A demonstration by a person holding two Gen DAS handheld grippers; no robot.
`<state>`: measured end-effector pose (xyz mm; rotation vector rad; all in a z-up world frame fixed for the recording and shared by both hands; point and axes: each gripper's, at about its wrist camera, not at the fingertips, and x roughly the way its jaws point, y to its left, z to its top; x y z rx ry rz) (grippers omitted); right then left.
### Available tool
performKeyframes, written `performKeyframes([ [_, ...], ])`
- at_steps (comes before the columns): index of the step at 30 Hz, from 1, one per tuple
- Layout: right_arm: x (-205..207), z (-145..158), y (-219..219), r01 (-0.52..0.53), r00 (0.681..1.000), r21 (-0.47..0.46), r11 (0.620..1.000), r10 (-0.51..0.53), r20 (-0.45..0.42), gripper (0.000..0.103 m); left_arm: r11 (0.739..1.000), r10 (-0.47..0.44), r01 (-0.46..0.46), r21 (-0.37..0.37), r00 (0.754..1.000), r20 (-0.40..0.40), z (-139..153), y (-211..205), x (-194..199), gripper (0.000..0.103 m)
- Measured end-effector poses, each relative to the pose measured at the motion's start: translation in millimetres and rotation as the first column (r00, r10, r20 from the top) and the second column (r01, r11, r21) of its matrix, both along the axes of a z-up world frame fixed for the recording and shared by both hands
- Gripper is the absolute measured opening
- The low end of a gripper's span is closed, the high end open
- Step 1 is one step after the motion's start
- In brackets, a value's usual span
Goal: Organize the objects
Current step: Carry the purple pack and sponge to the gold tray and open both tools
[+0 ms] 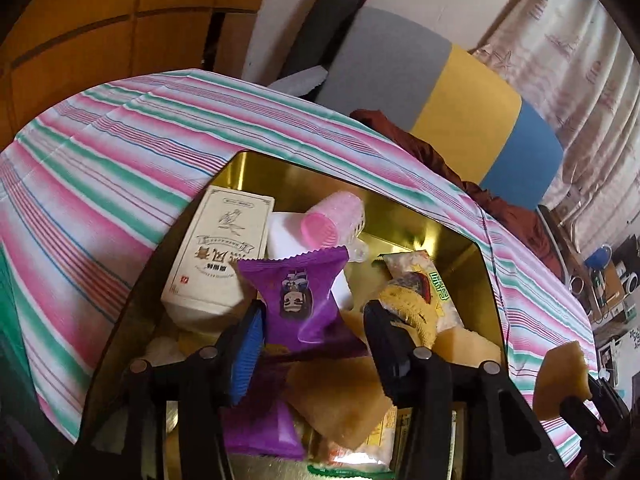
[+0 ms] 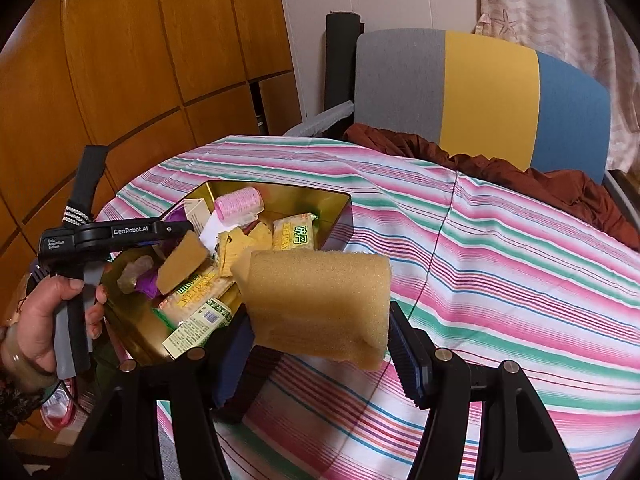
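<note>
A gold tin box [image 1: 460,240] sits on the striped cloth and holds several items: a cream carton [image 1: 218,252], a pink hair roller [image 1: 332,220], a purple snack packet [image 1: 300,292], yellow cracker packs [image 2: 296,236] and sponge pieces. My left gripper [image 1: 316,344] hangs over the box, jaws apart, with the purple packet between them but not clamped. It also shows in the right wrist view [image 2: 176,236]. My right gripper [image 2: 320,344] is shut on a tan sponge [image 2: 320,304], held above the cloth just right of the box [image 2: 280,192]; the sponge shows at the right edge of the left wrist view [image 1: 560,380].
The table wears a pink, green and white striped cloth [image 2: 500,260]. A chair with a grey, yellow and blue back [image 2: 480,88] stands behind it with a brown garment [image 2: 520,172] on its seat. Wooden cabinets [image 2: 120,60] are on the left.
</note>
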<state>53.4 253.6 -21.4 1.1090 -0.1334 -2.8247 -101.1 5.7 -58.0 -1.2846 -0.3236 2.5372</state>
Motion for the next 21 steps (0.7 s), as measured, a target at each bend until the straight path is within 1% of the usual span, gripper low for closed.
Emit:
performKeyframes([
  [6,-6,1,-8,-0.015,1.000,0.000,1.000,0.015,-0.003,0.064,1.000,0.027,-0.027,0.004,0.998,-0.058,8,-12,25,0.052],
  [12,-16,3,-19,-0.031,0.999,0.007,0.999,0.032,-0.009,0.064,1.000,0.031,-0.031,-0.003,0.991,-0.131,19,-16,46,0.052],
  [14,-21,6,-22,-0.035,0.999,0.015,0.999,0.035,-0.014,0.064,0.999,0.037,-0.037,0.002,0.989,-0.142,22,-17,49,0.052],
  [18,-32,12,-28,-0.040,0.999,0.028,0.999,0.041,-0.026,0.064,0.998,0.060,-0.054,0.045,0.987,-0.148,24,-21,56,0.052],
  [21,-48,16,-34,-0.048,0.998,0.034,0.998,0.049,-0.027,0.064,0.998,0.060,-0.055,0.040,0.987,-0.149,24,-19,58,0.052],
])
